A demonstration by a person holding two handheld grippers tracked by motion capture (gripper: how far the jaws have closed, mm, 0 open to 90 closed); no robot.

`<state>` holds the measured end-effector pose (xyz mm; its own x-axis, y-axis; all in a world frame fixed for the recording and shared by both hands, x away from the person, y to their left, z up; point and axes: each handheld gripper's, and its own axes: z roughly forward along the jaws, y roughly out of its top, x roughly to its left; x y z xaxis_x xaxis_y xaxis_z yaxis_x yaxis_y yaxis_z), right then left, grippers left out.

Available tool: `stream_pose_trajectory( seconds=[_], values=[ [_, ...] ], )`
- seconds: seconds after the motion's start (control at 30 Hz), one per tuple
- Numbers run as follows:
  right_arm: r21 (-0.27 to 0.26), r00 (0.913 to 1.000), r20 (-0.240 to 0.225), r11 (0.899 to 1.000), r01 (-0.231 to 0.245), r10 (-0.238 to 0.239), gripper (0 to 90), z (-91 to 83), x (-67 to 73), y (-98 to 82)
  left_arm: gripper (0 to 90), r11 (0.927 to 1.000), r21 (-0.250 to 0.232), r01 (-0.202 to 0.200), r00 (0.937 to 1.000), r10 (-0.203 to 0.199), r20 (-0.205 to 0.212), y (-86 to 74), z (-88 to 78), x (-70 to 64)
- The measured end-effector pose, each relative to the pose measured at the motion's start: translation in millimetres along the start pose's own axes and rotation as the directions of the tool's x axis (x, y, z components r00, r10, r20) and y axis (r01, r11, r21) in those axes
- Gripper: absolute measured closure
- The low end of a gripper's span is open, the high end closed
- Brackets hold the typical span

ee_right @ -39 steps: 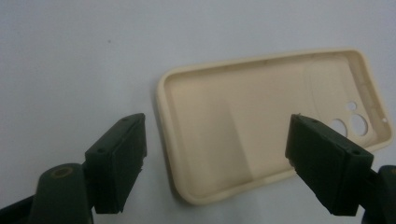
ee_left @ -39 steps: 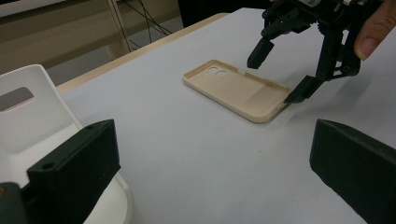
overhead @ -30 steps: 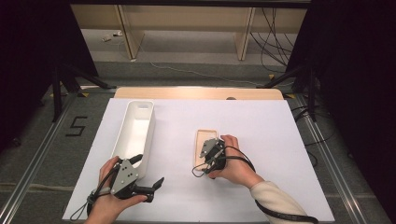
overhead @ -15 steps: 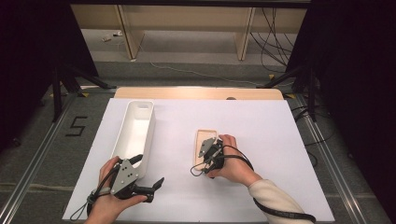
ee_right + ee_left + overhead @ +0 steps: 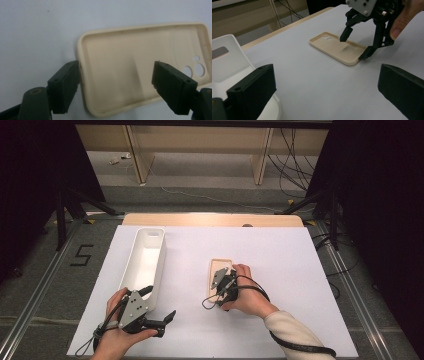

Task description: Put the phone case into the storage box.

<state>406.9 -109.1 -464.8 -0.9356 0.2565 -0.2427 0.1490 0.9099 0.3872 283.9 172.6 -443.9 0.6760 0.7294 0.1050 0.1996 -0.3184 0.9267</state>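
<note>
On the white-covered table [image 5: 280, 270] in the high view, a cream-coloured soft plastic phone case [image 5: 218, 268] lies flat, hollow side up, right of a long white plastic bin [image 5: 145, 257]. The right tongs [image 5: 223, 281] sit over the case's near end with the person's right hand [image 5: 250, 295] around them; compared with a second ago they have barely shifted, staying at the same end of the case. The left tongs [image 5: 159, 319] rest low at the near left, beside the bin's near end, held in the left hand [image 5: 116, 335], in the same place as before, and the bin and case have not moved.

From the left gripper view, the left tongs [image 5: 324, 87] stand wide apart with nothing between them, bare table showing in the gap. Beyond them the phone case [image 5: 334, 48] lies on the table, camera holes at its far end. The right tongs [image 5: 355, 46] straddle its near corner, one tip over the hollow, the other down at the outer edge. The bin [image 5: 232, 65] is close at the left.

Looking along the right gripper view, the right tongs [image 5: 117, 85] are open, one jaw just outside the case's [image 5: 130, 67] rim, the other over its inside; they are not closed on it.
</note>
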Motion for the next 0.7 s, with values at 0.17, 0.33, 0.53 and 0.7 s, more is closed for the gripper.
stream_pose_trajectory(
  seconds=[0.17, 0.33, 0.53, 0.7],
  values=[
    [0.008, 0.9999, 0.0, 1.0, 0.014, -0.014, 24.6, 1.3, -0.9, 0.6, 1.0, 1.0, 0.0, 0.003, 1.0, -0.003, 0.002, 0.0, 0.3, -0.6],
    [0.016, 0.9998, -0.009, 1.0, 0.016, -0.016, 25.7, 1.6, -1.2, 1.5, 1.0, 1.0, -0.003, 0.007, 1.0, -0.007, 0.006, 0.1, 0.4, -0.6],
    [0.034, 0.9996, -0.02, 0.999, 0.021, -0.02, 26.6, 2.2, -1.9, 3.9, 1.0, 1.0, -0.002, 0.007, 0.9999, -0.007, 0.009, 0.1, 0.5, -1.2],
    [0.06, 0.998, -0.03, 0.997, 0.057, -0.055, 27.1, 3.0, -2.7, 8.2, 1.2, 1.0, -0.001, 0.005, 0.9999, -0.005, 0.011, 0.1, 0.7, -1.4]
  ],
)
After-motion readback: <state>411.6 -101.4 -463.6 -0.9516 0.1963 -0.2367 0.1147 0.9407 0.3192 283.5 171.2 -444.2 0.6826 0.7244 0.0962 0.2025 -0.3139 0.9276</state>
